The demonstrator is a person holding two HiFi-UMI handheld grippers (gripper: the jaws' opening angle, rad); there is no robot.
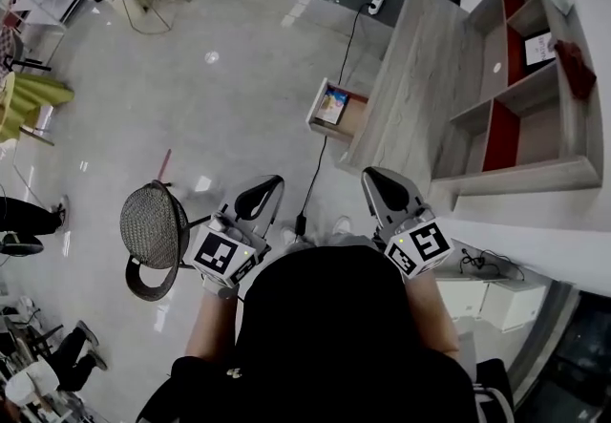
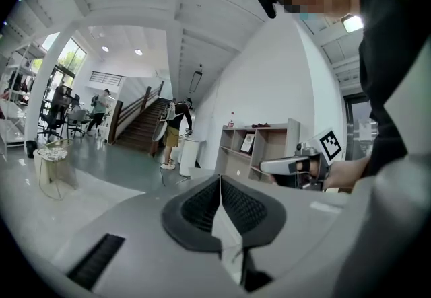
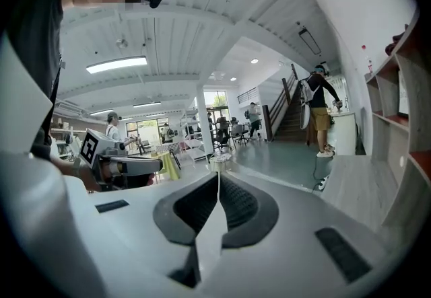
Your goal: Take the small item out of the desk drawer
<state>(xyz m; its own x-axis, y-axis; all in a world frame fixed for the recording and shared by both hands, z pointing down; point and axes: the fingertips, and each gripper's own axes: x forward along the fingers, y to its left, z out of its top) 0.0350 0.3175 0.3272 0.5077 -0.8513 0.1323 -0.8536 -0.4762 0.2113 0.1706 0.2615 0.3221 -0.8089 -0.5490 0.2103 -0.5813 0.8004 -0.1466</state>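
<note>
The desk drawer [image 1: 354, 116] stands pulled out from the wooden desk [image 1: 420, 77]. In it lies a small colourful item [image 1: 332, 106]. Both grippers are held close to the person's body, well short of the drawer. The left gripper [image 1: 260, 198] is shut with nothing between its black pads, which meet in the left gripper view [image 2: 220, 181]. My right gripper [image 1: 384, 186] is shut and empty too, its pads pressed together in the right gripper view [image 3: 218, 175]. Each gripper view shows the other gripper off to the side.
A shelf unit [image 1: 525, 77] with a red cloth [image 1: 576, 68] stands on the desk. A wicker stool [image 1: 153, 225] is by the person's left side. A cable [image 1: 320, 163] runs over the floor to a power strip [image 1: 376, 3]. A person [image 3: 320, 112] stands near the stairs.
</note>
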